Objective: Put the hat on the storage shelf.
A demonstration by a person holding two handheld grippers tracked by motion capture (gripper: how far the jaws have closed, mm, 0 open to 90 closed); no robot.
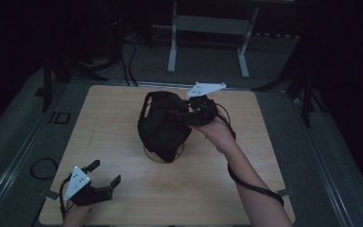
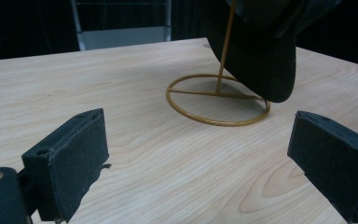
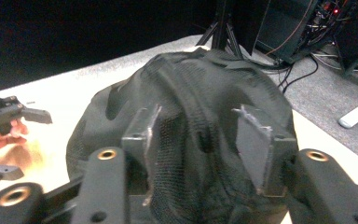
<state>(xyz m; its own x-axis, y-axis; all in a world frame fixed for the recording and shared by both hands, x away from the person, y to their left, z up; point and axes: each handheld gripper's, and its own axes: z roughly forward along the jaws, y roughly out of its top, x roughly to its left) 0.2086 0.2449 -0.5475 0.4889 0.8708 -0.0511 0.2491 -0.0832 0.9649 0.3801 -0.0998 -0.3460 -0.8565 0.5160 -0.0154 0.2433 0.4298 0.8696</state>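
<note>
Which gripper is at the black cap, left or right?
The right gripper: its jaws straddle the black mesh cap sitting on the gold wire stand. The left gripper sits open near the table's front corner, apart from the cap.

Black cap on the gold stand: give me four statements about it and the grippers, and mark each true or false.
1. The black cap sits on a gold wire stand on the wooden table. True.
2. The left gripper is clamped on the cap's brim. False: it rests open near the table's front left corner, apart from the cap.
3. The right gripper has mesh fabric between its jaws. True.
4. The stand's base is a solid square block. False: it is an open wire ring with a crossbar.
</note>
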